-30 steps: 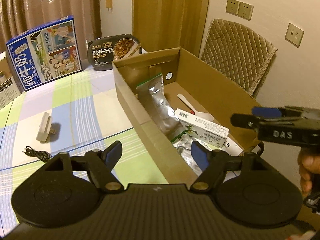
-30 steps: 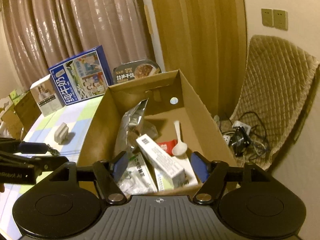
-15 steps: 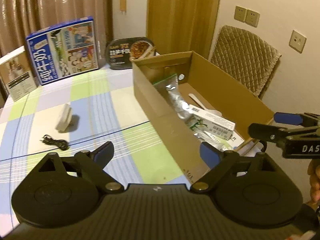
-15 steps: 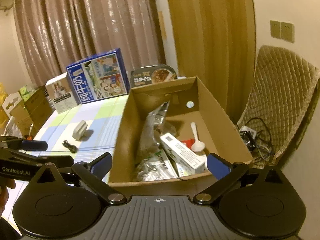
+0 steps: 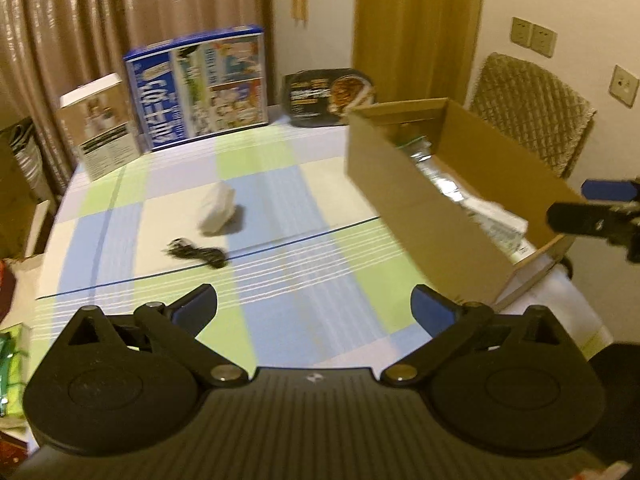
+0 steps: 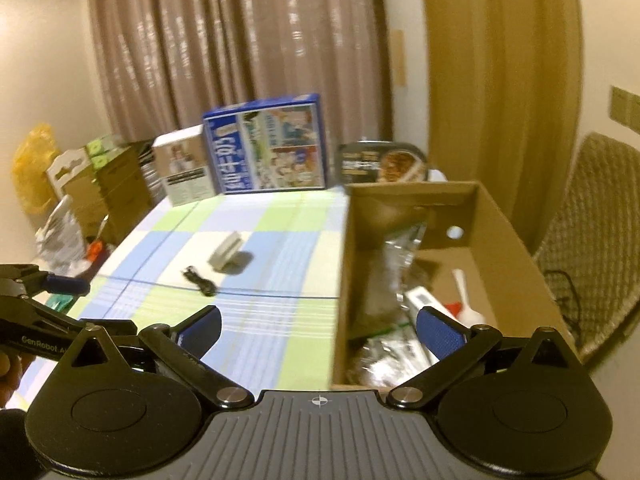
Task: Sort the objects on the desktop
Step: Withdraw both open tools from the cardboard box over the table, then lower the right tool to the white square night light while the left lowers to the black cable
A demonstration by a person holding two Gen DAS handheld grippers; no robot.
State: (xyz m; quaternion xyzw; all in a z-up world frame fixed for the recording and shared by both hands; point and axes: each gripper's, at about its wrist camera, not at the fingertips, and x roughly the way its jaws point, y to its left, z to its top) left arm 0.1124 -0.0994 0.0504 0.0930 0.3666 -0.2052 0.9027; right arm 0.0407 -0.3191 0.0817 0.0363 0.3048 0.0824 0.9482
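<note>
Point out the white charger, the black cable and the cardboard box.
white charger (image 5: 216, 209), left wrist view, middle of its body.
black cable (image 5: 196, 253), left wrist view, middle of the coil.
cardboard box (image 6: 508, 256), right wrist view, inner right wall.

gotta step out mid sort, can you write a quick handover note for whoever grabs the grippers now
Left gripper: jaws opening, nothing between them, over the checked tablecloth.
Right gripper: open, empty, at the near end of the cardboard box.
Done: foil pouches, a white carton and a white plastic spoon lie in the box.
Left: the white charger plug and the coiled black cable lie loose on the cloth, close together.
The blue milk carton case, the small white box and the black ready-meal tray stand at the far edge.
</note>
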